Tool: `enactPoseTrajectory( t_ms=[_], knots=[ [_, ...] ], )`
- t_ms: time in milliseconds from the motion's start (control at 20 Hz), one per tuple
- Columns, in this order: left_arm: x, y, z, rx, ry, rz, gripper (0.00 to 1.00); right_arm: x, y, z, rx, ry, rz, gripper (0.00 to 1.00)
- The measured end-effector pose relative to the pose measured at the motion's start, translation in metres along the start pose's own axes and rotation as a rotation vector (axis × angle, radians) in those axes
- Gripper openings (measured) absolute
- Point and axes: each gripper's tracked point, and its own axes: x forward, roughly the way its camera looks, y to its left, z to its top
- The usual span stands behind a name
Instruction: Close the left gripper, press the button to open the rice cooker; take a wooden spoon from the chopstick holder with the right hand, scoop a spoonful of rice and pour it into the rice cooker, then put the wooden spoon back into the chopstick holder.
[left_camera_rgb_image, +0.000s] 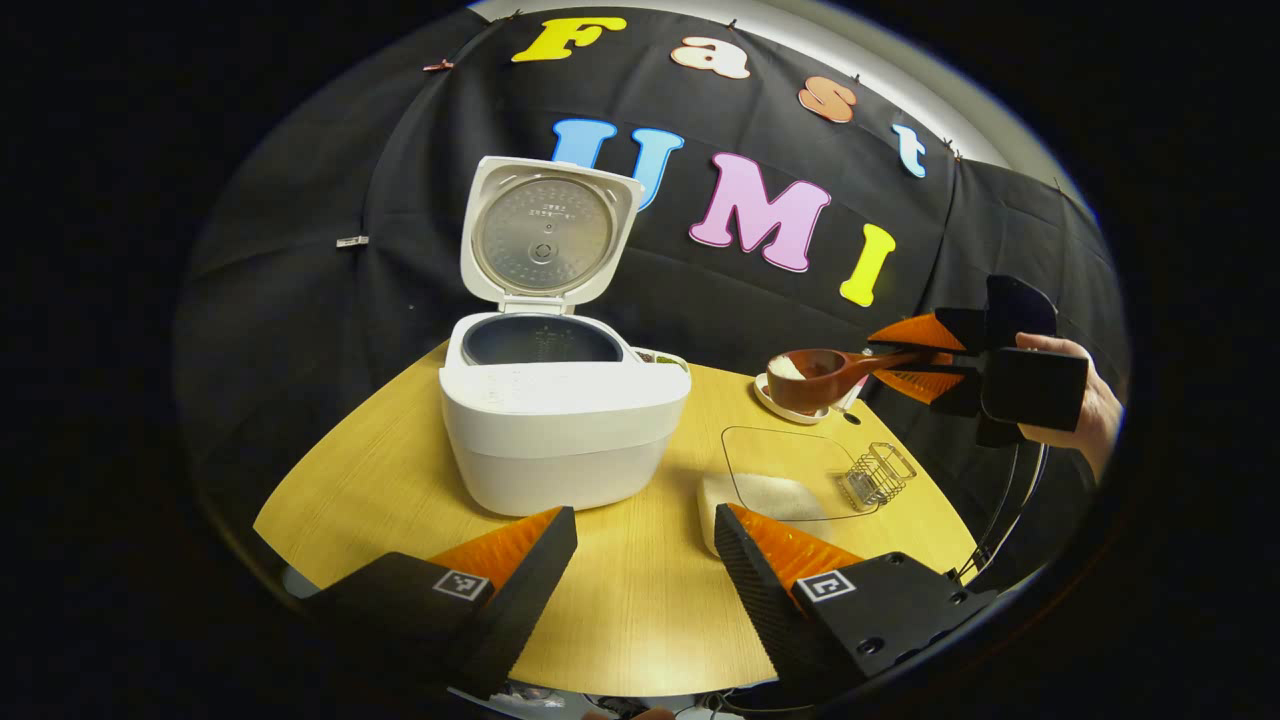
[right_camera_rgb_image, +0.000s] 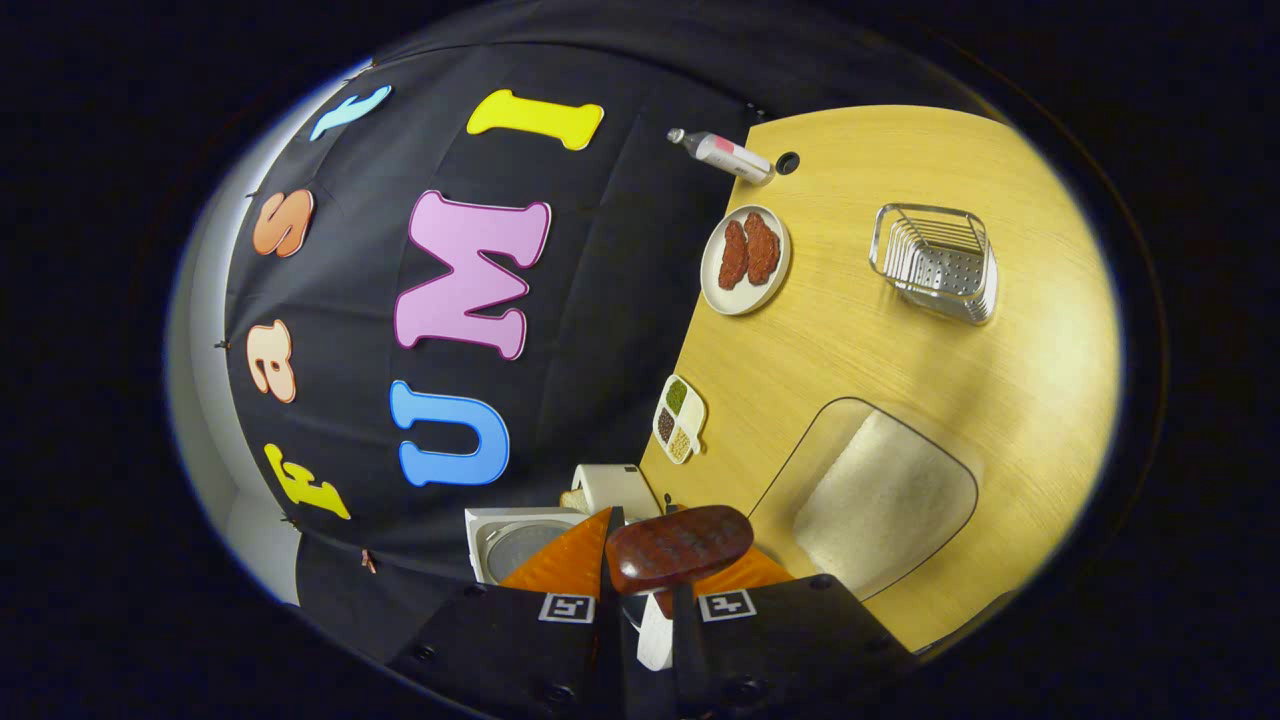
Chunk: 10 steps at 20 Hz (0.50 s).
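Note:
The white rice cooker (left_camera_rgb_image: 560, 420) stands on the round wooden table (left_camera_rgb_image: 640, 610) with its lid (left_camera_rgb_image: 545, 235) swung up and the dark inner pot showing. My left gripper (left_camera_rgb_image: 645, 515) is open in front of it, holding nothing. To the right, my right gripper (left_camera_rgb_image: 900, 362) is shut on the handle of a wooden spoon (left_camera_rgb_image: 815, 375) carrying white rice, held level in the air right of the cooker. In the right gripper view the spoon's handle (right_camera_rgb_image: 680, 548) lies between the right gripper (right_camera_rgb_image: 665, 565) fingers, with the cooker lid (right_camera_rgb_image: 520, 540) just beyond.
A glass dish of rice (left_camera_rgb_image: 780, 490) (right_camera_rgb_image: 880, 500) sits right of the cooker, and the wire chopstick holder (left_camera_rgb_image: 878, 475) (right_camera_rgb_image: 935, 262) lies beside it. A plate of brown food (right_camera_rgb_image: 745, 258), a small compartment tray (right_camera_rgb_image: 680, 418) and a bottle (right_camera_rgb_image: 720, 153) line the back edge.

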Motion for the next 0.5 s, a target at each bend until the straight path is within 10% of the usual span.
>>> enactPoseTrajectory(
  t_ms=[500],
  knots=[
    [-0.004,0.040,0.006,-0.048,-0.014,0.079,0.96,0.050,0.067,-0.058,0.010,0.087,0.076,0.23]
  ],
)
